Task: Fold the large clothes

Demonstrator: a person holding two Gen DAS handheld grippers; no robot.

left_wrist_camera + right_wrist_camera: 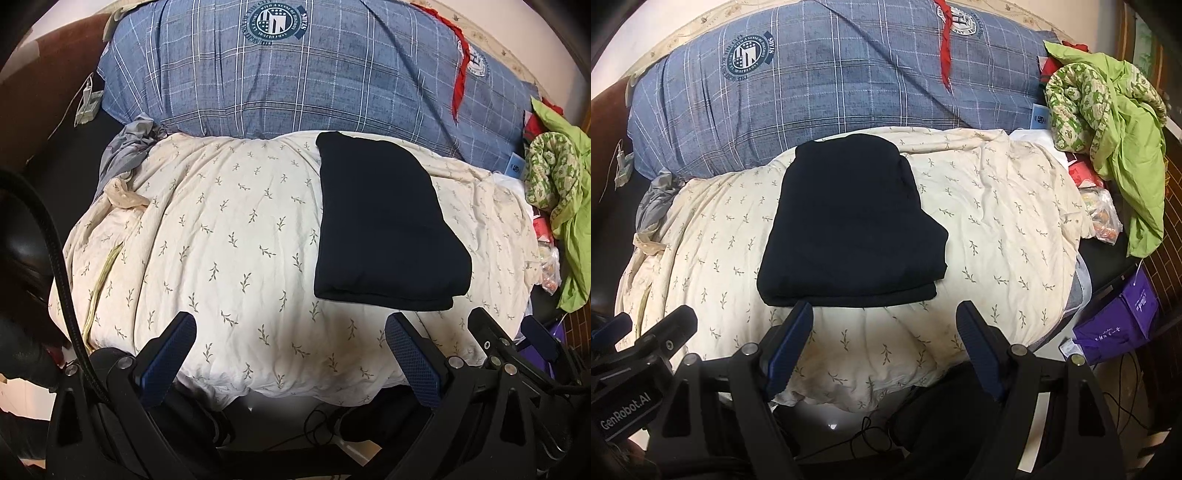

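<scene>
A dark navy garment (384, 221) lies folded into a neat rectangle on a cream quilt with a leaf print (229, 236). It also shows in the right wrist view (849, 229), on the same quilt (997, 221). My left gripper (291, 332) is open and empty, held over the quilt's near edge, to the left of the garment's near edge. My right gripper (884, 317) is open and empty, just short of the garment's near edge. Part of the right gripper's body (495, 339) shows in the left wrist view, and the left gripper's body (657, 332) shows in the right wrist view.
A blue plaid duvet (295, 74) is bunched behind the quilt. A green jacket and patterned cloth (1108, 129) are piled at the right, with a plastic bag (1102, 218) and a purple bag (1119, 317) below them. Grey cloth (125, 147) and a power strip (86, 107) are at the left.
</scene>
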